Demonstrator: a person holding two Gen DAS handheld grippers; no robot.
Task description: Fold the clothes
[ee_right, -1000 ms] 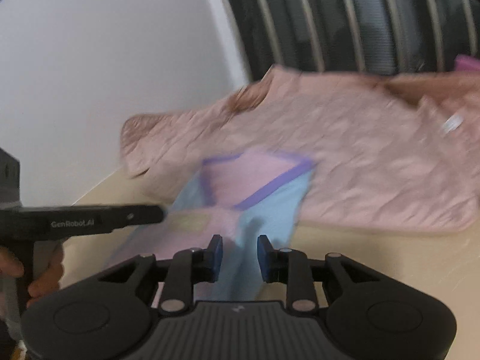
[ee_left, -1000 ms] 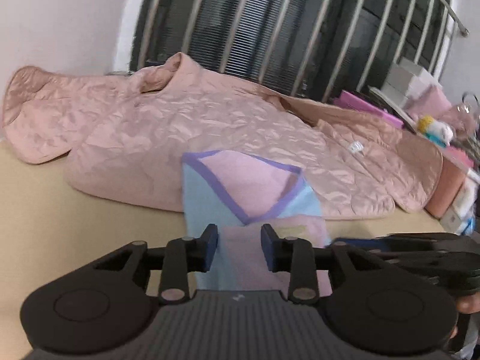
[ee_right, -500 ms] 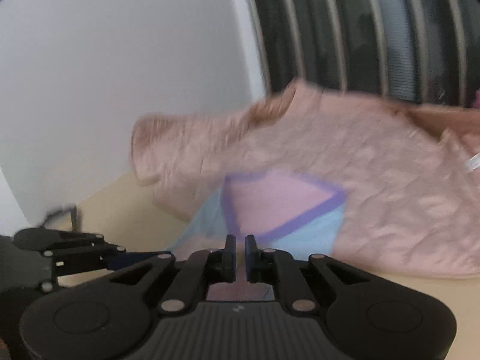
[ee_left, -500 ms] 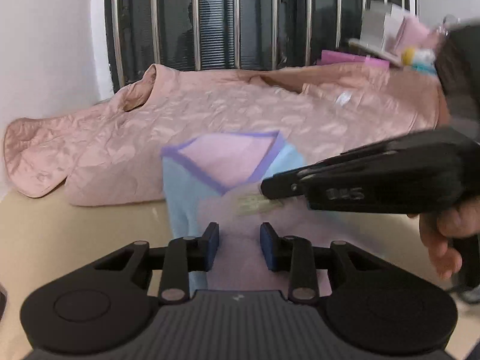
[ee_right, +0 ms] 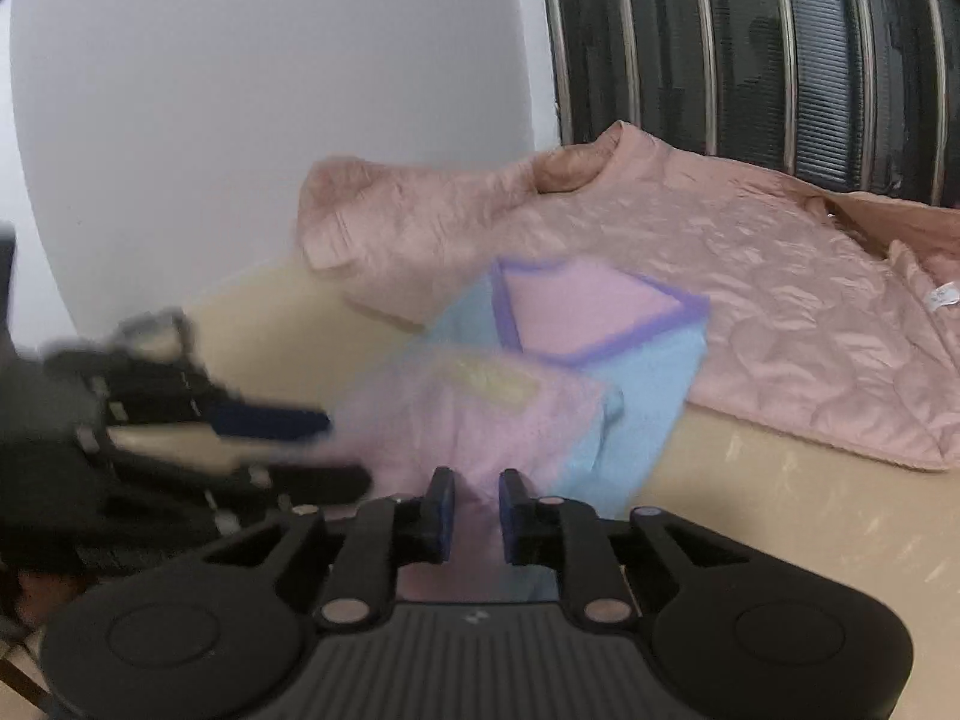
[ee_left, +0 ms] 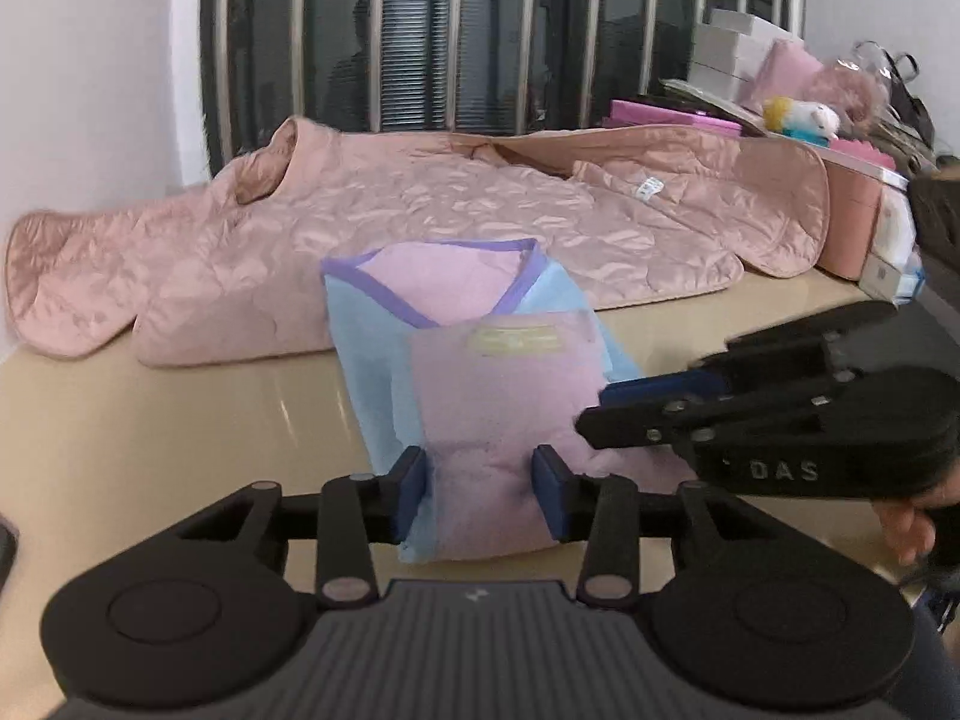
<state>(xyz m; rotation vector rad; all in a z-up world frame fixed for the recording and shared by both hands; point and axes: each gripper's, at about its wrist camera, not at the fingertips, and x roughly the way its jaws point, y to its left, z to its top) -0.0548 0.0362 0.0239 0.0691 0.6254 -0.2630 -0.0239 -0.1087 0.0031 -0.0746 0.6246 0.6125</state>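
Observation:
A folded garment (ee_left: 480, 360), light blue and pink with purple trim and a yellow label, lies on the beige table (ee_left: 180, 420); it also shows in the right wrist view (ee_right: 510, 396). My left gripper (ee_left: 483, 495) is open, its jaws on either side of the garment's near pink edge. My right gripper (ee_right: 471, 510) is open a little over the garment's near edge; in the left wrist view it reaches in from the right (ee_left: 606, 408), its tips at the garment's right edge.
A large pink quilted jacket (ee_left: 420, 204) lies spread behind the garment, also in the right wrist view (ee_right: 750, 276). Boxes, a pink bin and toys (ee_left: 840, 138) crowd the far right. A barred window (ee_left: 480, 30) and white wall stand behind.
The right gripper was shut half a second ago and now stands slightly open. It dropped from above the garment to its right edge. The left gripper's jaws widened and moved closer.

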